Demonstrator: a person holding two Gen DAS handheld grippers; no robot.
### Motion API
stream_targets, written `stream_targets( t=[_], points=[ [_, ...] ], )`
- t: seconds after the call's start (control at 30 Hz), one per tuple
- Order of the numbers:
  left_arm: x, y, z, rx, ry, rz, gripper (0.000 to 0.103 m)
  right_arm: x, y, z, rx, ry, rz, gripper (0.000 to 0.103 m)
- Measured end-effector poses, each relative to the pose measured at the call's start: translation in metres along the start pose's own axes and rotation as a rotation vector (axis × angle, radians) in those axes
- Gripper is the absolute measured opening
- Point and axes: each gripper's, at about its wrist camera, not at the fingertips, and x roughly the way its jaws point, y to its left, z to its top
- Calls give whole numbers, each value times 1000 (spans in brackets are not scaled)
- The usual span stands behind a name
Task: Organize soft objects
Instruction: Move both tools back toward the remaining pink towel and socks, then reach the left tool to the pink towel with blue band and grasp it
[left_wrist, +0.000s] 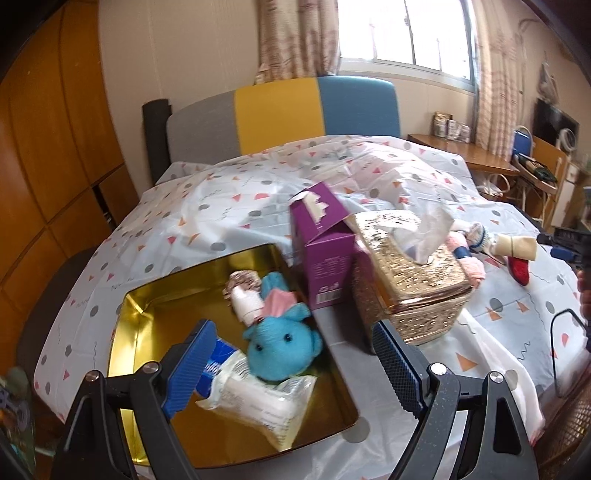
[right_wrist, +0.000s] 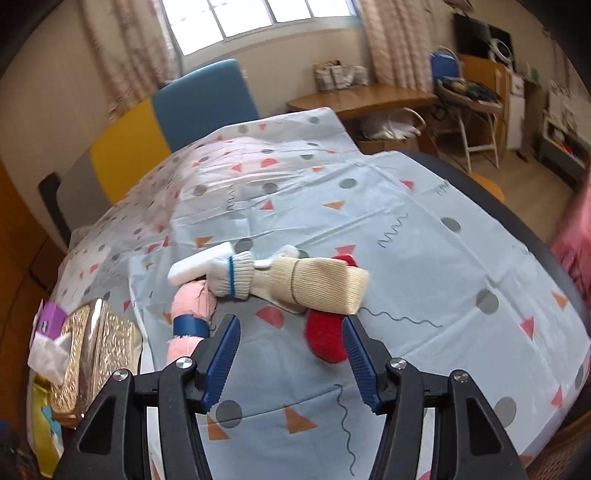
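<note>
In the left wrist view a gold tin lies on the bed. It holds a blue plush toy, a white wipes packet and a rolled sock bundle. My left gripper hangs open over the tin with nothing held. In the right wrist view a beige rolled cloth, a white knit bundle with a blue band, pink yarn, a red fuzzy piece and a white foam block lie in a cluster on the sheet. My right gripper is open just before them, touching none.
A purple carton and a gold tissue box stand between the tin and the soft pile. The patterned sheet covers the bed, which drops off at the right. A desk and chair stand beyond.
</note>
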Motion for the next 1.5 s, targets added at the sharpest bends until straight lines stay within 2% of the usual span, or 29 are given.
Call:
stream_targets(
  t=[0.37, 0.6, 0.8, 0.93, 1.07, 1.23, 1.4, 1.5],
  points=[
    [-2, -52, 33, 110, -41, -97, 87, -3, -12, 3, 52, -14, -44, 59],
    [-3, -97, 58, 189, -63, -217, 87, -5, -22, 4, 104, -20, -86, 59],
    [13, -141, 85, 220, -14, -335, 87, -9, -41, 4, 199, -27, -108, 59],
    [38, -173, 99, 214, 66, -399, 79, -12, -47, 5, 232, -34, -96, 59],
    [65, -206, 105, 235, 121, -407, 73, -11, -45, 5, 230, -26, -78, 59],
    [116, -242, 106, 255, 207, -352, 65, -10, -46, 5, 241, -15, -53, 59],
    [165, -267, 98, 265, 298, -306, 65, -10, -49, 5, 266, -9, -22, 59],
    [186, -278, 94, 281, 316, -270, 65, -10, -49, 5, 270, -7, -5, 59]
  ],
)
